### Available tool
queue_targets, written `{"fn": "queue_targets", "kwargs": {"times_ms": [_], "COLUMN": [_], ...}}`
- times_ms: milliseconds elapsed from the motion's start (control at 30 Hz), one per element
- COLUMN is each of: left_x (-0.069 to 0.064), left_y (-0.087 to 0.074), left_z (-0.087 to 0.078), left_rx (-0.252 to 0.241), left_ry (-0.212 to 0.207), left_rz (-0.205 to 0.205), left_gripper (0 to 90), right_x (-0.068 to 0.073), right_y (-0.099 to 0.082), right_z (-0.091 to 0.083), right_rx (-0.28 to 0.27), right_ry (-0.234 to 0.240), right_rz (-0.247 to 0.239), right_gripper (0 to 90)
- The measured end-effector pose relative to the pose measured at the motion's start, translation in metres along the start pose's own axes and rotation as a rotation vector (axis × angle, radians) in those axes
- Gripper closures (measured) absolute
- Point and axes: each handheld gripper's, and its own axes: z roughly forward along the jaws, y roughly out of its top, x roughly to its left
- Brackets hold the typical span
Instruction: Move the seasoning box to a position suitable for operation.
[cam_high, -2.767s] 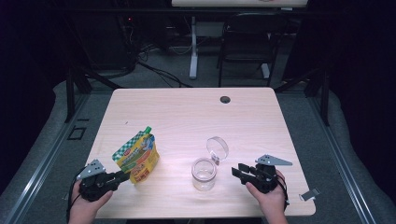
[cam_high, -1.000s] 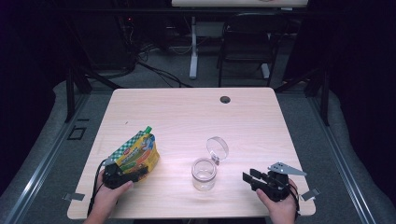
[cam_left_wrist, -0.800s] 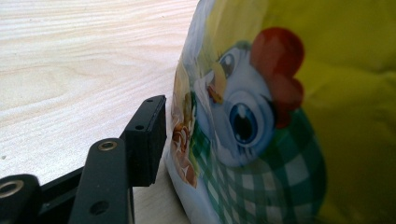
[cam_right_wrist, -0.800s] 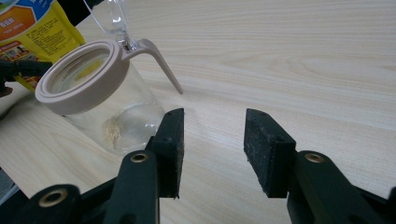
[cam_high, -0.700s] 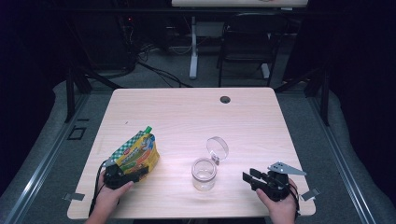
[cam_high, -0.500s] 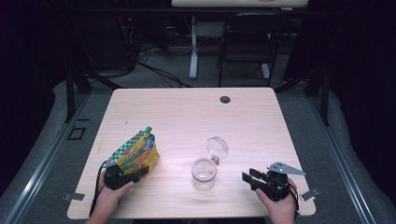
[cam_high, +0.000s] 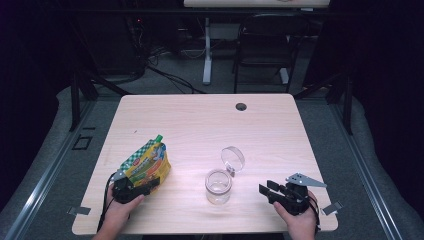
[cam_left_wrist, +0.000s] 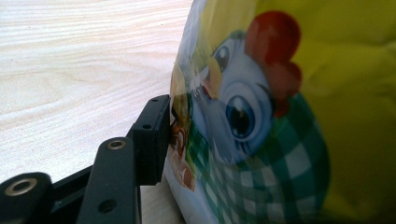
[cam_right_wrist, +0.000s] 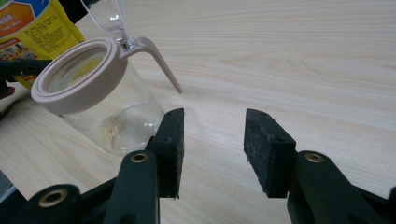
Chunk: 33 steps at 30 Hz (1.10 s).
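One pouch (cam_left_wrist: 280, 116) sits between the closing left gripper (cam_high: 131, 186) jaws (one pad touching).

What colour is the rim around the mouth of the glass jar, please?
The rim is a pale pinkish beige, clearest in the right gripper view.

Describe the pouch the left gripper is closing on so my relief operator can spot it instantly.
On the wooden table, look to the near left corner, left of the clear jar. The pouch lies there: yellow, green-checked, green cap, with a cartoon chicken.
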Motion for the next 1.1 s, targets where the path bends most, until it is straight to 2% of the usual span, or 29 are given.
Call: {"fn": "queue_targets", "kwargs": {"times_ms": [367,600,767,1100], "left_x": [-0.0019,-0.0042,-0.0028,-0.0034], "left_y": [0.0000,0.0015,0.0028,0.0057], "left_z": [0.0001,-0.0007,-0.0026,-0.0056], "left_rx": [-0.008,0.000,0.004,0.007], "left_ry": [0.016,0.030,0.026,0.013], "left_rz": [0.012,0.034,0.028,0.044], "left_gripper": [52.0,53.5,54.4,55.2], "right_x": [0.0010,0.0012,0.0014,0.0012], "right_y": [-0.0003,-0.0005,-0.0005,-0.0002], "right_z": [0.0015,0.0020,0.0020,0.0009], "right_rx": [0.000,0.001,0.000,-0.010], "right_ry": [0.005,0.000,-0.001,-0.006], "right_rz": [-0.006,-0.009,-0.015,-0.016], "right_gripper": [58.3,58.3,58.3,58.3]}}
